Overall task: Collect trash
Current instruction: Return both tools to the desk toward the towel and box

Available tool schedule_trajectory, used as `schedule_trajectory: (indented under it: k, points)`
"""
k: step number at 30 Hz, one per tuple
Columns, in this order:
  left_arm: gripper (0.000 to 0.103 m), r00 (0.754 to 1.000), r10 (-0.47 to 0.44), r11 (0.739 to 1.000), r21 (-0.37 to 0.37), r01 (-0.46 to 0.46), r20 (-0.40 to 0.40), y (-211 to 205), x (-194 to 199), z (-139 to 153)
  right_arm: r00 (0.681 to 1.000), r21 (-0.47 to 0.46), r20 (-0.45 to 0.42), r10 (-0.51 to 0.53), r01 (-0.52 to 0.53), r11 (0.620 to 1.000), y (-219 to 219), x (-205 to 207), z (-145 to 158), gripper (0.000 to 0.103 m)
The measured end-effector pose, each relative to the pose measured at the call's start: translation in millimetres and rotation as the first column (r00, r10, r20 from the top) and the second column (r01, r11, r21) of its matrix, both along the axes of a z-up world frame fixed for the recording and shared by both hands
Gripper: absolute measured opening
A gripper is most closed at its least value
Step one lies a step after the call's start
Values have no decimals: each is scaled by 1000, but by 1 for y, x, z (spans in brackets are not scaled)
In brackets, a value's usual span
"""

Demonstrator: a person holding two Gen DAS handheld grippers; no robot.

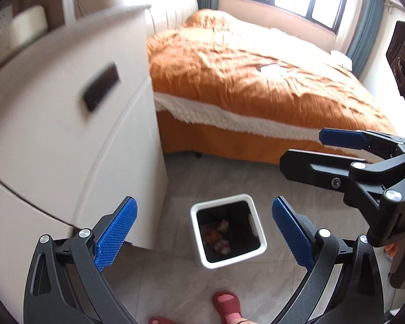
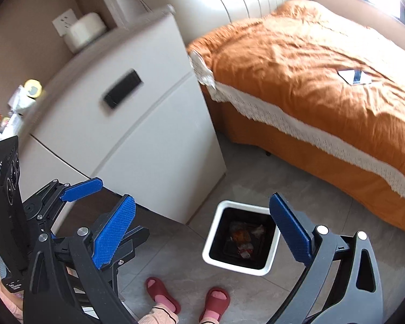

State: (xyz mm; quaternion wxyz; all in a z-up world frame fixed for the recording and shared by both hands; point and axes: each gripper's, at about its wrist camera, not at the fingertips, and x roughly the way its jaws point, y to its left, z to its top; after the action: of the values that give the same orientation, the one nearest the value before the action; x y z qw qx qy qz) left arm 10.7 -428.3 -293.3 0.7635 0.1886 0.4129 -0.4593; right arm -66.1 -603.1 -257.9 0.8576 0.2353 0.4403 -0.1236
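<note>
The left gripper hangs above the tiled floor with its jaws spread wide and nothing between them; the right gripper is likewise released and empty, its blue pads well apart. Below both stands a white square bin with a dark inside, on the floor near the corner of a white cabinet; the trash, crumpled wrappers in orange, red and pale tones, lies at the bottom of the bin. In the left wrist view the right gripper enters from the right edge, above the floor between the bin and the bed; the bed carries an orange cover with a white lace border, and a small white item rests on it. Two feet in red slippers stand on the floor just in front of the bin. A dark recessed handle sits in the cabinet front, blurred.
</note>
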Motion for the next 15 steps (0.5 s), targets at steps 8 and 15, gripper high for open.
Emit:
schedule_trajectory:
  k: [8,15]
  points:
    - [98,986,145,985,-105,-136,83,57,15,102,987,-51,130,90,-84,995,32,28,87,99]
    - [98,931,323,943,-145,-300,172,124,41,153,956,-104,203,214,-196,975,80,67,138,99]
